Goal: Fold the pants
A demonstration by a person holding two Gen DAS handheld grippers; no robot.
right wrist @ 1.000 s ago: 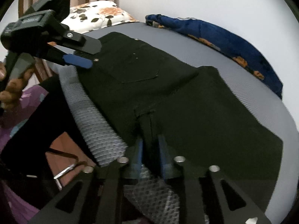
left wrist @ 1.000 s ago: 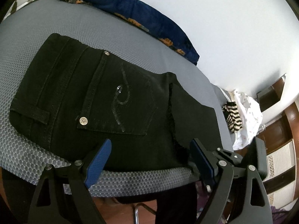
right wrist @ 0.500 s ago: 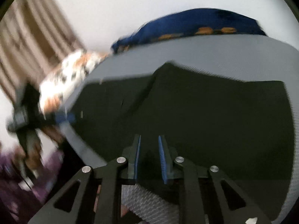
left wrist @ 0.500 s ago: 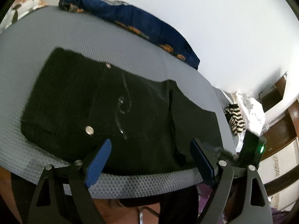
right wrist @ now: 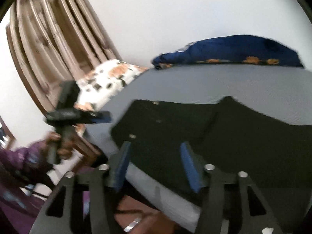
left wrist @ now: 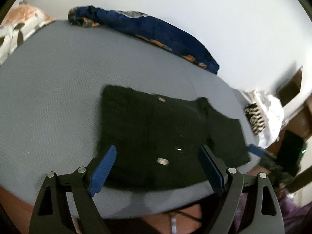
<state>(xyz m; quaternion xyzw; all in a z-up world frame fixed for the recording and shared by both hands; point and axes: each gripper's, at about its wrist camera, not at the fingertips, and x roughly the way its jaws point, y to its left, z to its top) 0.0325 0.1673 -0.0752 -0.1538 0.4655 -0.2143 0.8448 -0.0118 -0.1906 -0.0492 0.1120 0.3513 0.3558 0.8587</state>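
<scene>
The black pants [left wrist: 156, 132] lie folded flat on the grey mesh surface [left wrist: 54, 89], near its front edge, back pocket and rivets up. They also show in the right wrist view [right wrist: 224, 136]. My left gripper [left wrist: 156, 163] is open and empty, held above the front edge of the pants. My right gripper [right wrist: 154, 161] is open and empty, just above the near edge of the pants. The left gripper also shows in the right wrist view [right wrist: 97, 117], off the surface's left edge.
A dark blue patterned cloth [left wrist: 156, 35] lies along the back edge by the white wall. A floral pillow [right wrist: 109, 81] and brown curtain [right wrist: 54, 39] are at the left. Striped and white clothes [left wrist: 261, 117] are piled at the right. The floor lies below the front edge.
My right gripper has opened and let go of the pants, then pulled back and swung left. My left gripper has drawn back and up from the pants, staying open.
</scene>
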